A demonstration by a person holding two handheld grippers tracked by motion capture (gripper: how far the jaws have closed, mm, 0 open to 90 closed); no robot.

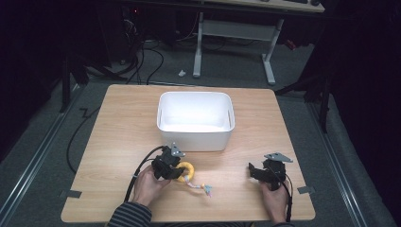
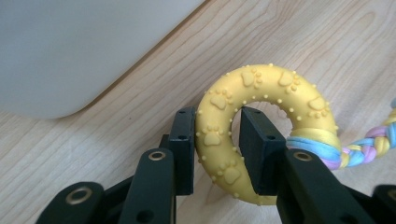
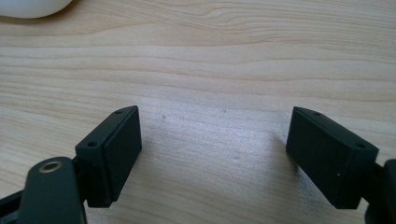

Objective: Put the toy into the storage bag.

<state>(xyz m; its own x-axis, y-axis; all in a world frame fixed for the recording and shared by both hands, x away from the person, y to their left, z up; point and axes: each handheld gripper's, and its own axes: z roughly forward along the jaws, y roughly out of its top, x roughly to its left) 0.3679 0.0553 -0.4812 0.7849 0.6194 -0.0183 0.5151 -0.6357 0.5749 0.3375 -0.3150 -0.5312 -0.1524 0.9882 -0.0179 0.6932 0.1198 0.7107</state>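
Left gripper (image 2: 217,140) fingers clamped on yellow rubber paw-print ring (image 2: 261,116) with braided pastel rope tail (image 1: 198,183), near white plastic bin (image 1: 195,140) on wooden bench (image 1: 118,132); right gripper (image 3: 212,158) fingers wide apart, holding nothing.

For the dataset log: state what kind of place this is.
Probably a lab recording bay: a lone wooden table on grey carpet, dark curtains around it, loose cables on the floor and an adjustable desk's white frame behind.

Knobbly matt rubber ring (image 2: 261,116) (braided cloth tail (image 2: 369,147)) on wood-grain table (image 2: 327,42).
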